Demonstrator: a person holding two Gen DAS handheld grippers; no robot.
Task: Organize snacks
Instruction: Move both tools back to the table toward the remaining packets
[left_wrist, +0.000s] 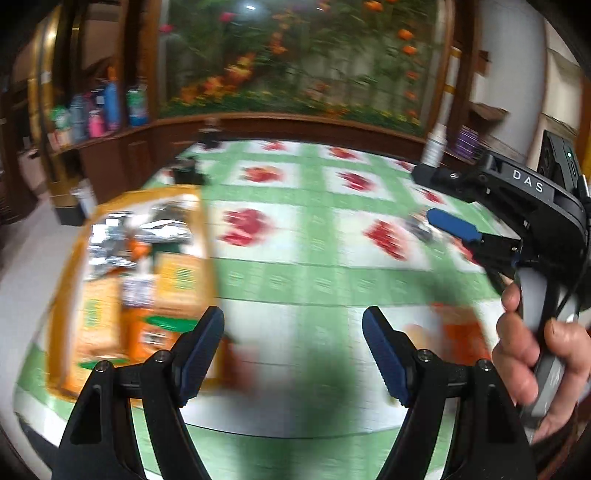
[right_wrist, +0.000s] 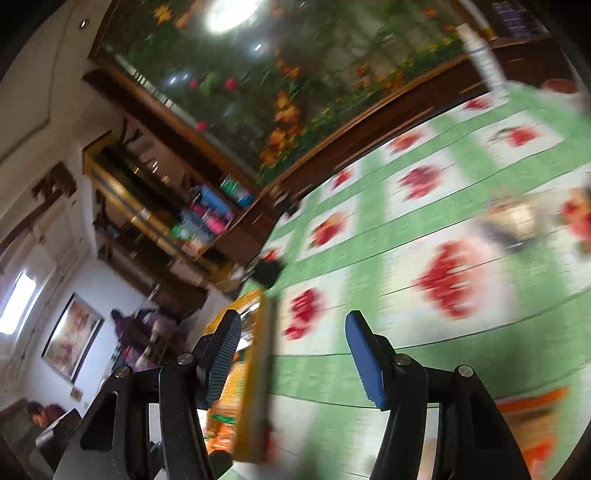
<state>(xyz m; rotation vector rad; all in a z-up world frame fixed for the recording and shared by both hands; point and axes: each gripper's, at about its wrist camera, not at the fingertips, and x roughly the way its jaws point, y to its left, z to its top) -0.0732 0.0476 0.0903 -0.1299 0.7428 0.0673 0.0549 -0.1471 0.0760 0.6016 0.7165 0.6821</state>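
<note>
A yellow-orange box (left_wrist: 74, 280) stands at the table's left, filled with orange snack packets (left_wrist: 173, 280) and silvery ones (left_wrist: 162, 232); its wall (right_wrist: 258, 373) also shows low in the right wrist view. My left gripper (left_wrist: 293, 321) is open above the tablecloth just right of the box, with nothing between its fingers. My right gripper (left_wrist: 432, 195), held by a hand (left_wrist: 535, 350), hovers at the right, open and empty (right_wrist: 291, 325). One orange packet (left_wrist: 458, 332) (right_wrist: 535, 424) lies loose on the cloth. A small wrapped snack (left_wrist: 419, 225) (right_wrist: 513, 221) lies farther back. Everything is motion-blurred.
The table carries a green-and-white cloth with red flowers (left_wrist: 314, 229). A black object (left_wrist: 188, 173) sits at its far left edge and a white bottle (left_wrist: 436, 144) at the far right. A wooden shelf with bottles (left_wrist: 96, 110) stands left. A person (right_wrist: 136, 332) is in the background.
</note>
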